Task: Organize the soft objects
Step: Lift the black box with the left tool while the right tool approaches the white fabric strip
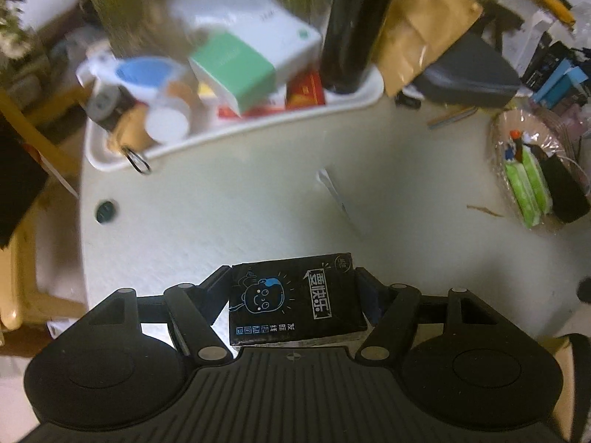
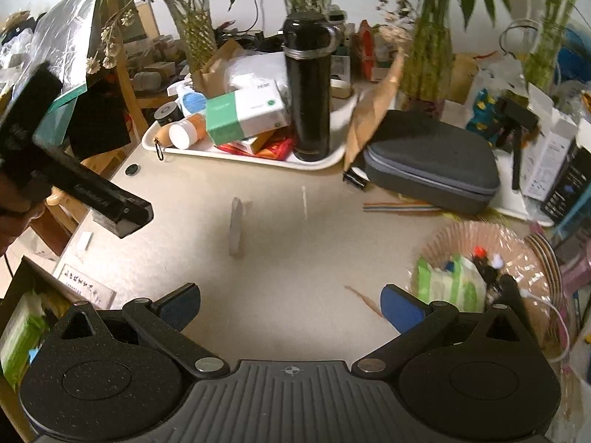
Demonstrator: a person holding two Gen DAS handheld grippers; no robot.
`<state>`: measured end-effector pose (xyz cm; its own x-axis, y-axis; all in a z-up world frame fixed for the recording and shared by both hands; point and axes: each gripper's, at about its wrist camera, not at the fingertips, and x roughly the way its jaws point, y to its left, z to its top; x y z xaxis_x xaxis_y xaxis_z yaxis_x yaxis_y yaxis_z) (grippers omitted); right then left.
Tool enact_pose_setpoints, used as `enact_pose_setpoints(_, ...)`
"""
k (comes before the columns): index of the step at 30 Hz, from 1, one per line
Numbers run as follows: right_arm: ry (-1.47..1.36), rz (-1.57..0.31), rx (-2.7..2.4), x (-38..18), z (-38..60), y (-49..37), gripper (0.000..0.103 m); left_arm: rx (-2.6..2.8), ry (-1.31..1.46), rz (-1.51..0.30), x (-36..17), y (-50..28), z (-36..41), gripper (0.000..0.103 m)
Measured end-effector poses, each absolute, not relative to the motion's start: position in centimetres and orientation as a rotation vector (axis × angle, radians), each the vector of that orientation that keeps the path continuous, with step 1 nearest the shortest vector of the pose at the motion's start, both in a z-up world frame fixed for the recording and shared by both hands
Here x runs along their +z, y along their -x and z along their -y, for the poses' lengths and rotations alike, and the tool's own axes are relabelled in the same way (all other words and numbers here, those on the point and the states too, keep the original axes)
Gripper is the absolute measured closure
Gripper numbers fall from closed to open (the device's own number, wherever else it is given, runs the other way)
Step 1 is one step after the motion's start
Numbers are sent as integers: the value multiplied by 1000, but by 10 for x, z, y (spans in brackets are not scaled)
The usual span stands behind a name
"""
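Note:
My left gripper (image 1: 293, 288) is shut on a black tissue pack (image 1: 293, 297) with a blue cartoon face and white characters, held above the white table (image 1: 240, 214). In the right wrist view the left gripper (image 2: 125, 217) shows at the left, over the table's left edge, with the tissue pack (image 2: 110, 221) between its fingers. My right gripper (image 2: 291, 308) is open and empty above the table's near side. A clear-wrapped basket (image 2: 517, 251) at the right holds green tissue packs (image 2: 448, 282); it also shows in the left wrist view (image 1: 532, 170).
A white tray (image 2: 207, 149) at the back holds a black flask (image 2: 308, 88), a green-white box (image 2: 243, 114), bottles and packets. A grey zip case (image 2: 432, 162) lies at the right. Plant vases stand behind. A clear wrapper (image 2: 236, 225) lies mid-table.

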<state>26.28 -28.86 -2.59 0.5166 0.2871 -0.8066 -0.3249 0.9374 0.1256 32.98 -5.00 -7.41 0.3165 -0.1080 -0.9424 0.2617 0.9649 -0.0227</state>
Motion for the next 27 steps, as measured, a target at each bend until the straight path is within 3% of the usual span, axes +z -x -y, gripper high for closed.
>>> enact_pose_setpoints(14,124,-1018,448,-39,219,-318,0,-161,-167,-848,-44,-280,19,34)
enact_pose_setpoints(24,189,-1098,499,-69,173,-364,1,-113,-151,-768,-41,-259,-9,34)
enact_pose_setpoints(27,203,-1123,519,-80,158,-377,7,-110,-129,-765,-43,-255,-17,34)
